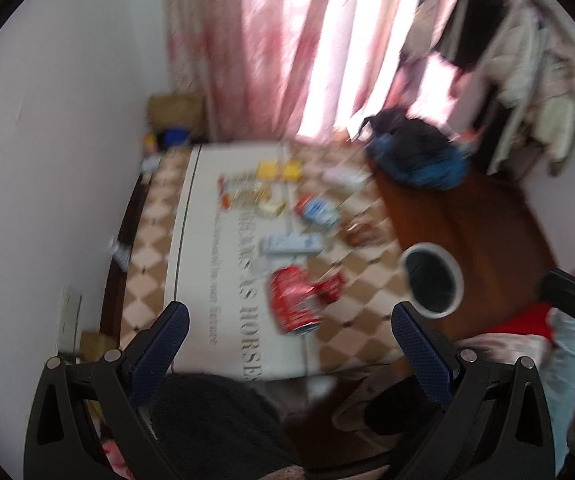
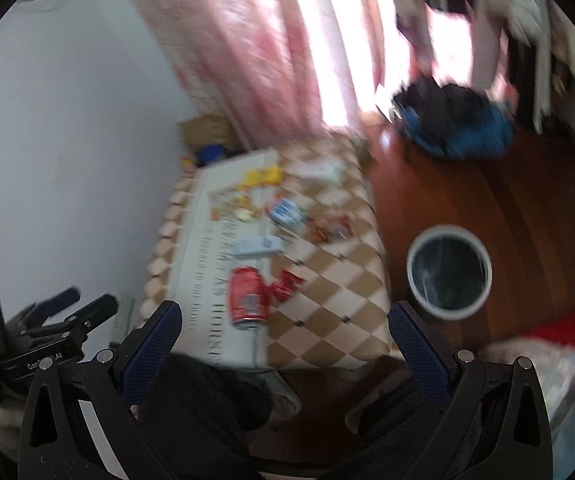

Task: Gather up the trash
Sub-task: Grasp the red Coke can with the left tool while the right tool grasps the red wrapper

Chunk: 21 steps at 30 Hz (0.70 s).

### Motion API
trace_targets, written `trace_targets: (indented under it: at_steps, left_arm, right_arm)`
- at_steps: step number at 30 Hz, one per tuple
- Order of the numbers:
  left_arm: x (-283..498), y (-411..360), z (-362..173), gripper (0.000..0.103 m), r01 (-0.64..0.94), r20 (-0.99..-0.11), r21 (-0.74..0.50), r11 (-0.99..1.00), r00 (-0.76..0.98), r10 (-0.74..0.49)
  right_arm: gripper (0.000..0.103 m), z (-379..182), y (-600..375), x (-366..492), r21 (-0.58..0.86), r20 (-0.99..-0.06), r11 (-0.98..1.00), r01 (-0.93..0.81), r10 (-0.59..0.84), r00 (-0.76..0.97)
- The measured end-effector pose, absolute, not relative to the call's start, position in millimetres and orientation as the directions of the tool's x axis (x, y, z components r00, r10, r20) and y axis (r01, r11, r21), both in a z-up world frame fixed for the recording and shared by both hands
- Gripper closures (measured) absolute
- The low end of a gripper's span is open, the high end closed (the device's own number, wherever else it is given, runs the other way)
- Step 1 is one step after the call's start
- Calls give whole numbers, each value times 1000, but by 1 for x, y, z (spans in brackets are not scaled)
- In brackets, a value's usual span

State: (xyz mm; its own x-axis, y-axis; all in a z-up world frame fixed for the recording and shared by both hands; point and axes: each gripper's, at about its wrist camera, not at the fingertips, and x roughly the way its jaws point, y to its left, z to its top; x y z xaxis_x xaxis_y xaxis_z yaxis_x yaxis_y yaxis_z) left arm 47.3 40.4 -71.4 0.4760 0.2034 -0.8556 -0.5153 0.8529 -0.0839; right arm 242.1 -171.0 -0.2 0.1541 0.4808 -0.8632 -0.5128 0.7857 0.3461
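Both pictures are blurred. The left gripper [image 1: 289,330] has its jaws spread wide with nothing between them; the right gripper [image 2: 285,326] is the same, wide apart and empty.

Just ahead of the left jaws, between the two blue pads, a crushed red can [image 1: 293,300] lies on its side on the surface [image 1: 207,248], which carries a checked cloth and a white printed sheet. A torn red wrapper [image 1: 333,286] touches the can on its right. Farther out lie a pale blue-and-white carton [image 1: 291,244], a small blue-and-red packet [image 1: 319,210], a brownish wrapper [image 1: 361,234] and yellow packets [image 1: 279,170]; their print cannot be read.

To the right of the jaws, off the surface, a white-rimmed bin [image 1: 433,280] with a dark liner stands on the wooden floor [image 1: 467,216]. Beyond it a dark and blue bundle [image 1: 419,152] lies on the floor before pink curtains [image 1: 271,48].
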Motion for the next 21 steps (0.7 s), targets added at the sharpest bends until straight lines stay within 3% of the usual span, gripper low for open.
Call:
trace_targets:
  at_steps: [2,4,5,10,16,17,18,19,21]
  left_arm:
    - [66,53,-110,0,-552,-895,-115,826,418,155]
    - [80,65,-148,0,-582,-923,-154,798,373,94]
    - [90,70,-169,0,-598,-936,-167,784,347,65]
    - [134,78,-255,2,-645,-970,-212,734,229,-79]
    - [162,84,-309,6,-670,-978,-204,714,162,-128]
    - [165,85,-313,9,-671,-979,-203,713,161,-128]
    - [166,87,-317,25,-675,-981,-194,711,154,-122]
    - [166,90,-320,31,-682,-982,-187,707,147,-117]
    - [165,93,-318,30,-689,-978,-205,696,176,-114]
  right_arm:
    - [2,-43,-168,261,362,-886,818,-446,451,108]
    - [18,-83,-166,275,375,-900,840,-391,431,62]
    - [22,-105,-164,283,373,-909,853,-366,414,38]
    - [23,-189,-150,302,330,-941,887,-324,336,-40]
    - [22,-234,-130,313,355,-935,886,-297,335,-117]
    - [22,-239,-128,315,364,-931,885,-291,341,-128]
    - [22,-244,-123,316,368,-929,885,-286,343,-137]
    - [22,-247,-119,317,372,-927,884,-282,344,-146]
    - [22,-255,-109,317,388,-920,881,-271,353,-168]
